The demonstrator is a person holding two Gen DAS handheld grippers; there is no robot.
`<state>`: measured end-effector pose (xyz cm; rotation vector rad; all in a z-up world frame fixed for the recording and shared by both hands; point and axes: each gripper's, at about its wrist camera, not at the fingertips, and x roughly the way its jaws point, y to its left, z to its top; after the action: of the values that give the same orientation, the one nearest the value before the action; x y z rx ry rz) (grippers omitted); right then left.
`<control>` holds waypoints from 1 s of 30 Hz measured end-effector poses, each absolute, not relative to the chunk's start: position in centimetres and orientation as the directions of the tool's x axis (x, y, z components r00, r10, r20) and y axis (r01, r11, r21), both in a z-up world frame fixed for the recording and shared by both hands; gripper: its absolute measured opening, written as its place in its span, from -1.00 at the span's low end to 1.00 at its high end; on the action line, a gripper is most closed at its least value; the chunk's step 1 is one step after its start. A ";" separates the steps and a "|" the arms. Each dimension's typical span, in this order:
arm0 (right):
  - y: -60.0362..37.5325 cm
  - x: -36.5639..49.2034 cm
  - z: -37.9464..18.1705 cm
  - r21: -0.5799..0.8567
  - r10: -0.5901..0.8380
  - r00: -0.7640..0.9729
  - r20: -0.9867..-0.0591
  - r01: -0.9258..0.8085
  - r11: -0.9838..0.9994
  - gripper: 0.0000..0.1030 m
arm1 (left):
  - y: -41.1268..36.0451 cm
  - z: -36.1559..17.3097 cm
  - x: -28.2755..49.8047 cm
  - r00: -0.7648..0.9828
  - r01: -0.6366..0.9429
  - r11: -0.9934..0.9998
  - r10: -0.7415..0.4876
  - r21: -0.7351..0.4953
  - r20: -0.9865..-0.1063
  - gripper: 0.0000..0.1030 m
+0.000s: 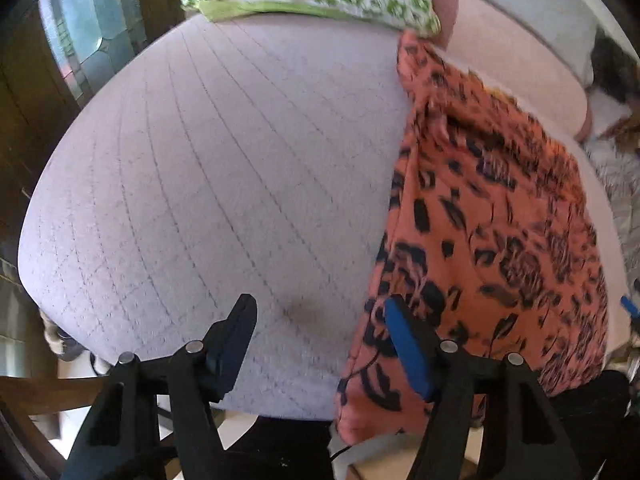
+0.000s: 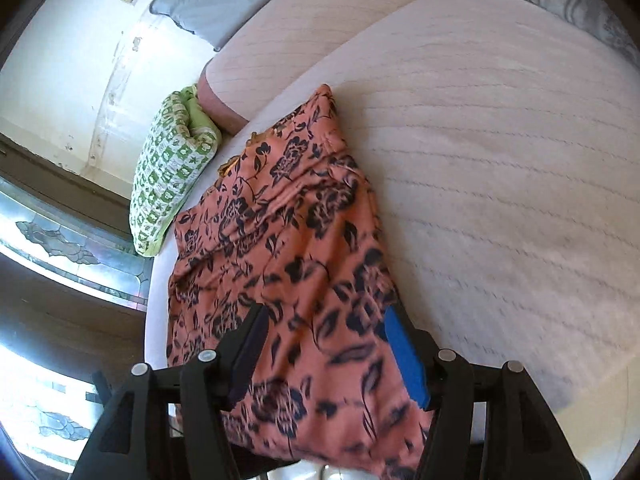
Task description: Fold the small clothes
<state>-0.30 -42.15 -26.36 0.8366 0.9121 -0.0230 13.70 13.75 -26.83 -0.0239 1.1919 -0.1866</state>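
Here, orange floral garment [image 2: 288, 248] lying lengthwise near to far along the quilted mattress [image 2: 500, 168], left gripper [image 1: 320, 344] and right gripper [image 2: 326, 344] both agape, empty, green cushion [image 2: 168, 184] at far left.

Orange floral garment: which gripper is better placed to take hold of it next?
Right, probably. The right gripper hangs open directly over the orange floral garment, fabric showing between its fingers. The left gripper is open mostly over bare mattress, with only its blue finger at the garment's edge.

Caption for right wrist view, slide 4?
Open right gripper above an orange floral garment on a quilted mattress.
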 end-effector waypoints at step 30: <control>-37.3 -4.1 -31.2 0.461 0.349 0.327 -0.878 0.387 0.798 -0.86 | 8.0 -27.5 14.1 0.267 0.301 0.935 -0.273 -0.189 -0.924 -0.83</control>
<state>-4.08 -37.26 -31.23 0.6931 1.2674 -0.0273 14.10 8.01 -27.52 0.0255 1.2415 -0.3871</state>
